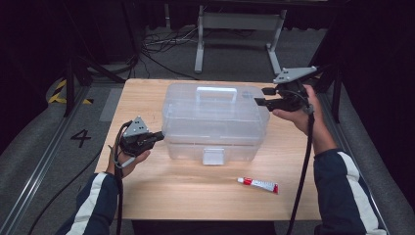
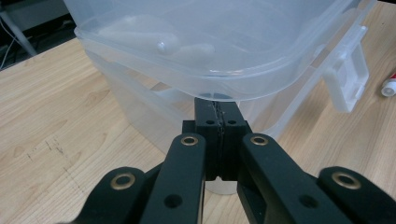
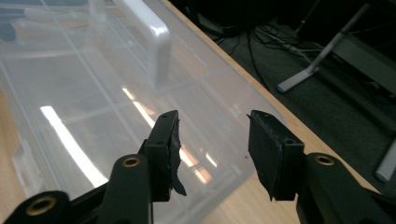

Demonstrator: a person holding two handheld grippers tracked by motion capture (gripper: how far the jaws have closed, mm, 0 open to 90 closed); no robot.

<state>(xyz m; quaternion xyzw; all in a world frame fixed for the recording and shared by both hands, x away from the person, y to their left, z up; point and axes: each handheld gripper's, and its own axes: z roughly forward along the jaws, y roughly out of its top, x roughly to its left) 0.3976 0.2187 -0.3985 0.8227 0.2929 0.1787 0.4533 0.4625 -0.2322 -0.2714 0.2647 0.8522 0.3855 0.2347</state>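
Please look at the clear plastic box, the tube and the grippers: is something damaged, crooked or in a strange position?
One thing: on the right gripper, the left pad looks torn, its lower edge ragged. The clear plastic box sits square with its lid closed; the tube lies intact before it.

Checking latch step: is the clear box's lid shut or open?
Shut, as far as visible: the lid sits flat on the clear box all round, front latch hanging down. Whether the latch is locked, cannot tell.

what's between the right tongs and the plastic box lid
Nothing visible. The right tongs hang open just off the right end of the clear plastic box, with bare air between the pads and the lid. The tube lies nearer the front of the table, out of the way.
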